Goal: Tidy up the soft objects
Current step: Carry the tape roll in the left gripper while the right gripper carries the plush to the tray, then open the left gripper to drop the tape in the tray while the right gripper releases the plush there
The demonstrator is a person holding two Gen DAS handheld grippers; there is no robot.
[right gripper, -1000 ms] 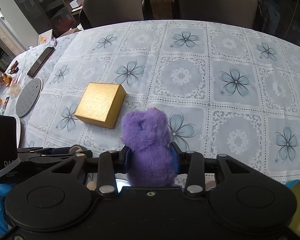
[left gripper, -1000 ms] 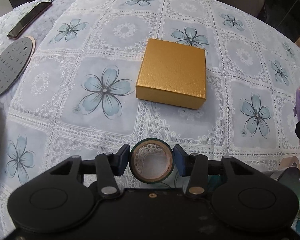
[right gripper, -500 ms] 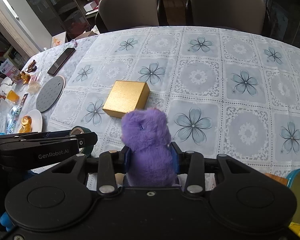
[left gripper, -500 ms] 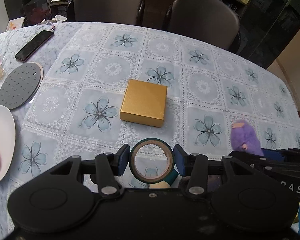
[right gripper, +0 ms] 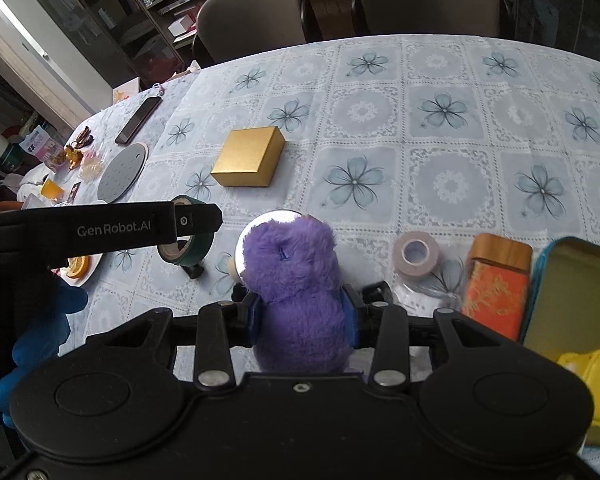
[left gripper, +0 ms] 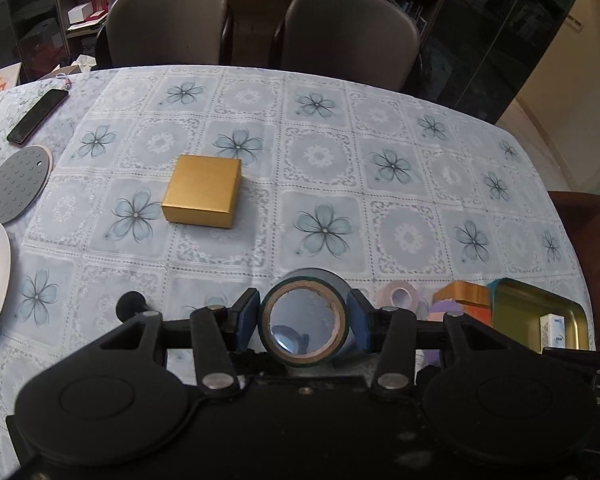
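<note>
Purple plush sits clamped between the right gripper's jaws, rising above them. Green tape is pinched upright between the left gripper's jaws.

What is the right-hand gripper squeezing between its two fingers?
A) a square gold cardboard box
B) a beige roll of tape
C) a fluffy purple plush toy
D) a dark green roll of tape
C: the right gripper is shut on the fluffy purple plush toy, its blue pads pressed into the fur on both sides, with the toy raised in front of the floral tablecloth.
</note>
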